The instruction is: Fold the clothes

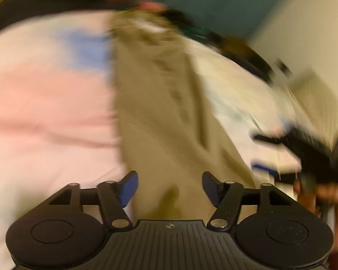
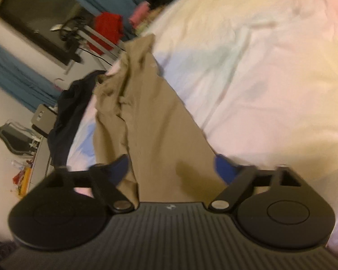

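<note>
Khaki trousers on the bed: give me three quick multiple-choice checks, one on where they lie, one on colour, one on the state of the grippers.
1. Where do the trousers lie?
A. stretched out on the pastel bedsheet
B. hanging from a rail
C. inside a basket

2. What colour is the garment bunched at the bed's far edge in the right wrist view?
A. white
B. dark navy
C. orange

3. How do the left gripper's jaws stand?
A. clamped on the cloth
B. apart, with the cloth between them
C. shut on nothing

Answers:
1 A: the trousers lie lengthwise on the bedsheet.
2 B: the dark garment beside the trousers' far end is navy.
3 B: the left gripper shows a clear gap between its blue pads; the right gripper also stands apart.
</note>
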Motion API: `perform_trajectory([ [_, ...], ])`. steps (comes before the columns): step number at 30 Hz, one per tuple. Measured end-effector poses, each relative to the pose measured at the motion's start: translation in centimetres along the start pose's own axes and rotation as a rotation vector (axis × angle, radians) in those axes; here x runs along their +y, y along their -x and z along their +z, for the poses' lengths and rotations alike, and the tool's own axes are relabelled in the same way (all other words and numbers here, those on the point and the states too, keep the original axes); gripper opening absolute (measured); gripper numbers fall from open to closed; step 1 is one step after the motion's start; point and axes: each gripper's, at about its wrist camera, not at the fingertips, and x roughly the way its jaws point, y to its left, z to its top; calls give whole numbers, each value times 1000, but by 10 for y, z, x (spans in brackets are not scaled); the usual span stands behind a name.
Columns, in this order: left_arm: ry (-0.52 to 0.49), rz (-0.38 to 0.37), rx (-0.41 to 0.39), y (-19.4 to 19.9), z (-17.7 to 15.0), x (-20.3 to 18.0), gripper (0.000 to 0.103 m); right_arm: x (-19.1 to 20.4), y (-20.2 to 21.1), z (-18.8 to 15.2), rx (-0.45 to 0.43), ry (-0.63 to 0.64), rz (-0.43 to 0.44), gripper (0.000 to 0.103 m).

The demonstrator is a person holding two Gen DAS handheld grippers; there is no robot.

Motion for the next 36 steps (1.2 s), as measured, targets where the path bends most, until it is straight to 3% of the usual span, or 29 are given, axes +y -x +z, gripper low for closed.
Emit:
perform_trajectory([
  [3, 144, 17, 65, -9, -1, 26, 65, -10, -2, 0, -7, -83, -25, 80],
  [5, 210, -17, 112, -17, -5, 32, 64, -13, 0, 1, -30, -103, -51, 80],
  [7, 243, -56, 134, -22, -7, 33, 55, -16, 1, 0, -42, -126, -72, 80],
  [12, 235, -108, 185, -31, -15, 27, 31, -31, -5, -1, -27, -227, -71, 79],
  [15, 239, -110, 199, -38, -17, 23, 32, -41, -7, 0, -17, -293, -61, 78],
  [20, 286, -132, 209, -50, -18, 25, 29, -36, -10, 0, -2, -267, -69, 80],
  [22, 281, -122, 196, -47, -19, 24, 3, -36, -10, -1, 13, -275, -53, 80],
  [30, 256, -163, 94, -21, -15, 19, 2, -29, -15, -6, 82, -256, -25, 79],
  [36, 284, -150, 108, -21, -15, 25, 2, -20, -21, -13, 153, -211, -35, 79],
])
